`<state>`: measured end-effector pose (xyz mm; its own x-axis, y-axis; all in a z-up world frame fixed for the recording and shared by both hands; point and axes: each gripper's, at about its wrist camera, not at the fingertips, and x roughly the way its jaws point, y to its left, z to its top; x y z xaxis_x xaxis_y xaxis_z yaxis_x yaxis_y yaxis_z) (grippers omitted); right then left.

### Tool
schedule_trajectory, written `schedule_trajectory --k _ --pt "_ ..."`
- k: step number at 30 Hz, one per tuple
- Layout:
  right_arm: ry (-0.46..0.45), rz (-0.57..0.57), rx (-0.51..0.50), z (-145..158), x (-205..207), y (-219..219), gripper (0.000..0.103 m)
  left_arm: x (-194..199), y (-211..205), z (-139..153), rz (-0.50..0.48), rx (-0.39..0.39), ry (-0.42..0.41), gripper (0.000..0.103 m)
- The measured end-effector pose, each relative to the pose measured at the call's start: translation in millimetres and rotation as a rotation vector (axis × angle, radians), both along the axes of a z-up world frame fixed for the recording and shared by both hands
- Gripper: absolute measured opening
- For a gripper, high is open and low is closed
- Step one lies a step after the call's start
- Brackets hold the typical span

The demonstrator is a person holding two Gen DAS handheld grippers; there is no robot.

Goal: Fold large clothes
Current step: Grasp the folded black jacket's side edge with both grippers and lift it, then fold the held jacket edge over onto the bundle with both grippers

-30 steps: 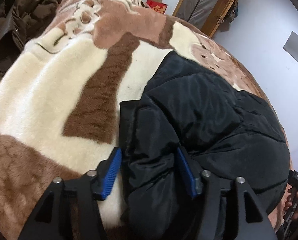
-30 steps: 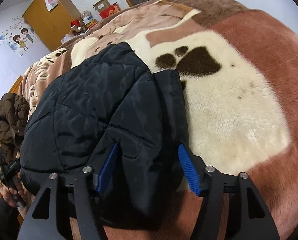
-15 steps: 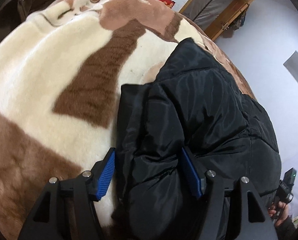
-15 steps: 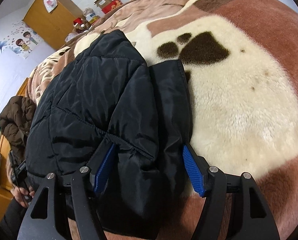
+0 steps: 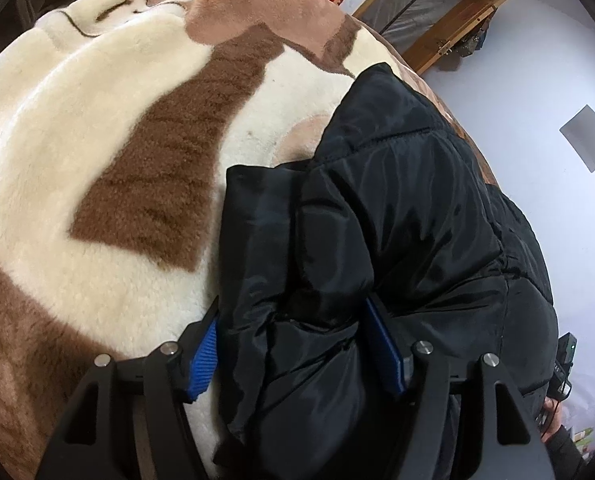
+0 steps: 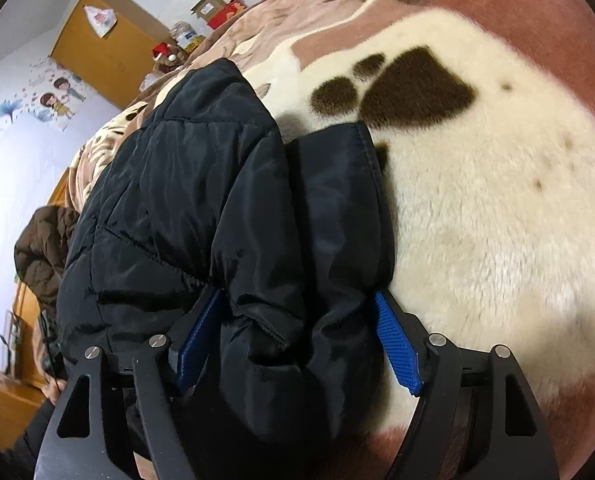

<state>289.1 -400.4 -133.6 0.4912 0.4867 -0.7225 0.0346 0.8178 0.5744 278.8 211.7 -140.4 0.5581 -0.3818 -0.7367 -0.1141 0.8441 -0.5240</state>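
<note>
A black puffer jacket (image 5: pixel 397 208) lies bundled on a cream and brown plush blanket (image 5: pixel 97 140). My left gripper (image 5: pixel 297 352) has its blue-padded jaws around the jacket's near left edge, with thick fabric bunched between them. My right gripper (image 6: pixel 297 344) has its jaws around the jacket's (image 6: pixel 201 208) near right edge in the same way. Both sets of jaws stand fairly wide with padded fabric filling the gap. The jacket's near end is lifted and sags between the two grippers.
A brown jacket (image 6: pixel 41 256) lies at the blanket's (image 6: pixel 497 208) far side. A wooden wardrobe (image 6: pixel 101 56) and boxes (image 6: pixel 217 8) stand by the far wall. A wooden door frame (image 5: pixel 437 12) stands beyond the bed.
Both grippers have pushed forward with the jacket's near end, and the fabric has bunched up more between the jaws. The brown jacket has slid out of the left wrist view.
</note>
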Motion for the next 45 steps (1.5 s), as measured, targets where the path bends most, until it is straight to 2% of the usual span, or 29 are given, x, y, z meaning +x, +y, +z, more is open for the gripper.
schedule_trajectory --k 3,6,10,12,14,18,20,22,25,33,40,45 --pt "0.015 0.006 0.049 -5 -7 -6 0.075 -5 1 -1 -0.006 -0.010 -0.005 0.069" --pt "0.041 0.015 0.094 -15 3 -10 0.076 -3 2 -4 -0.011 -0.032 -0.002 0.069" --pt "0.044 0.026 0.065 -16 16 0 0.077 5 -1 -5 -0.022 -0.021 0.015 0.070" --pt "0.033 0.033 0.086 -14 15 1 0.068 6 -3 -3 -0.028 -0.005 0.024 0.070" --pt "0.023 0.028 0.081 -8 13 4 0.055 5 -7 0 -0.038 0.017 0.026 0.067" --pt "0.008 0.023 0.025 3 12 16 0.044 9 -22 12 -0.068 0.097 0.024 0.050" --pt "0.001 0.020 -0.011 11 12 22 0.036 9 -29 20 -0.077 0.145 0.022 0.037" --pt "-0.008 0.020 -0.050 22 9 28 0.031 6 -36 30 -0.083 0.202 0.014 0.030" --pt "-0.041 0.010 -0.082 45 2 32 0.026 -1 -39 48 -0.069 0.236 -0.010 0.024" --pt "-0.163 0.037 -0.082 110 -36 31 0.023 -52 -35 111 -0.056 0.229 -0.136 0.021" --pt "-0.190 0.049 -0.061 122 -72 29 0.023 -106 -33 140 -0.054 0.220 -0.176 0.021" --pt "-0.200 0.044 -0.045 125 -80 24 0.023 -105 -37 151 -0.055 0.226 -0.188 0.021"
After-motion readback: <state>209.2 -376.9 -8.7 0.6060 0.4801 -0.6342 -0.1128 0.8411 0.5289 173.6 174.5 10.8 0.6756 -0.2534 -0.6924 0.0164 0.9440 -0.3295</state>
